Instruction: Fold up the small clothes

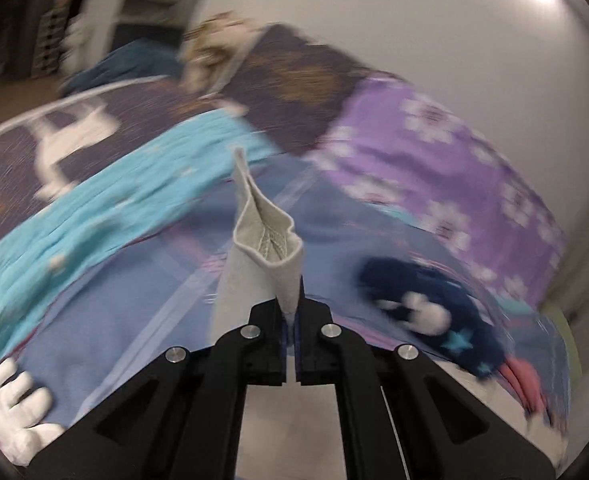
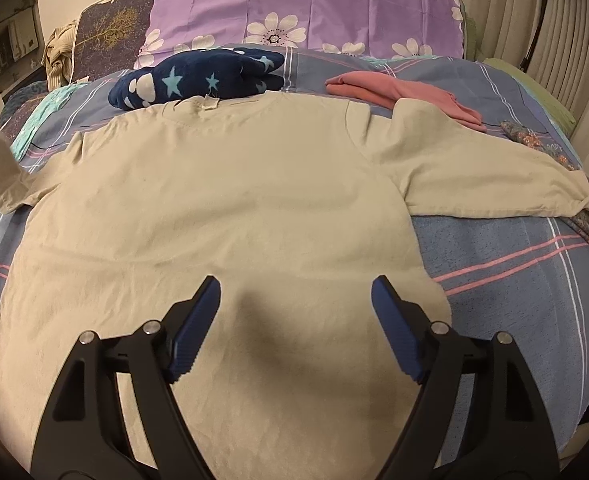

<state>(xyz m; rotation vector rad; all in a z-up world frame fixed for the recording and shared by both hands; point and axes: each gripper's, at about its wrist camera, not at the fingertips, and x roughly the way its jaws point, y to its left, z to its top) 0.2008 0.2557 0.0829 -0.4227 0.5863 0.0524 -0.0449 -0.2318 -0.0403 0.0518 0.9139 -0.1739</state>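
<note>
A small beige cotton T-shirt (image 2: 214, 208) lies spread flat, front down, on a bed covered with a blue plaid blanket (image 2: 506, 264), its neckline toward the purple flowered pillow (image 2: 306, 4) at the head. The black left gripper (image 1: 290, 320) has its jaws closed tight on the cuff of the shirt's left sleeve (image 1: 264, 236), which stands up from the jaws as a pinched cone of fabric; the left wrist view is streaked with motion blur. The black right gripper with blue ribbed pads (image 2: 294, 312) hangs over the lower body of the shirt with jaws spread wide, holding nothing and casting a shadow on the cloth. A folded navy star-print garment (image 2: 198, 76) and a folded pink garment (image 2: 398, 88) rest just beyond the neckline. The likely trouble: with nothing pinning the body, a fast pull on the sleeve could drag the whole shirt askew, bunch the shoulder, or nudge the folded pieces; the thin pinch could also slip.
</note>
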